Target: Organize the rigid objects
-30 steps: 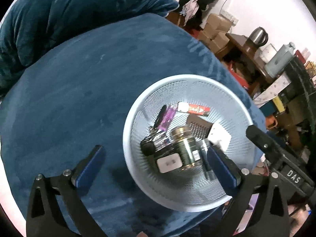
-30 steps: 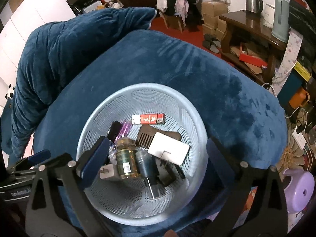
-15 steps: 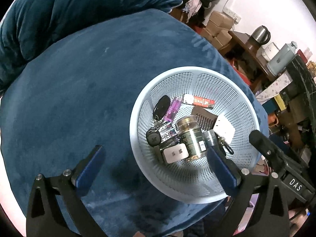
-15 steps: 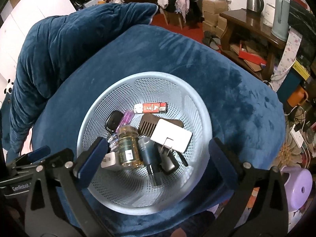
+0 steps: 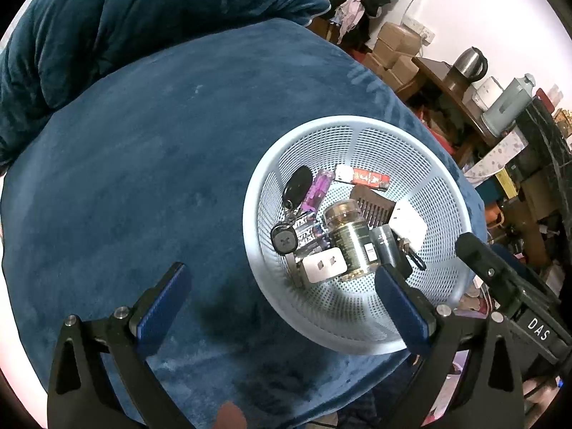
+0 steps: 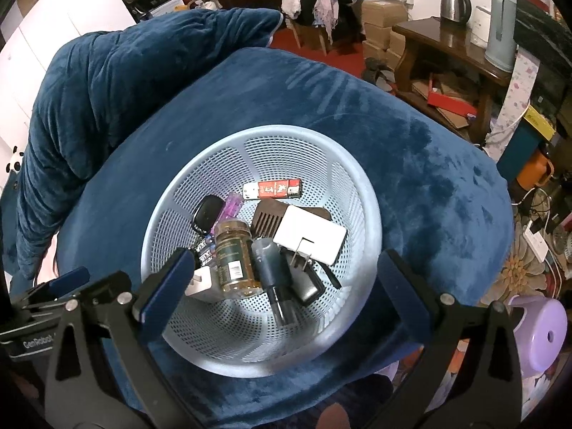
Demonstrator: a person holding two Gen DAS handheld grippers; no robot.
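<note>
Right wrist view puts my right gripper [image 6: 282, 287] above the pale blue basket [image 6: 361, 186], jaws spread wide and holding nothing. My left gripper [image 5: 282, 296] hangs over the near left rim of that basket, also wide and empty; its right finger overlaps the basket's wall in the picture, and I cannot tell whether it touches.

The basket sits toward the near right edge of the blue cushion [image 5: 143, 150], and I judge the sorting close to done: the cushion around it looks bare, and everything small I can find is already inside. I count an amber bottle [image 6: 234, 257], a white charger [image 6: 310, 234] with its prongs showing, a brown comb [image 6: 266, 216], a red and white stick [image 6: 272, 188], a purple lighter [image 6: 232, 207], a black key fob [image 6: 205, 212], a grey tube [image 6: 271, 268] and a white adapter [image 5: 324, 264].

What may remain I cannot confirm. The cushion's near edge is hidden behind both gripper frames, and its far edge disappears under the bunched blanket [image 6: 107, 89]. Pieces low in the pile overlap; a dark object under the charger is hard to identify.
</note>
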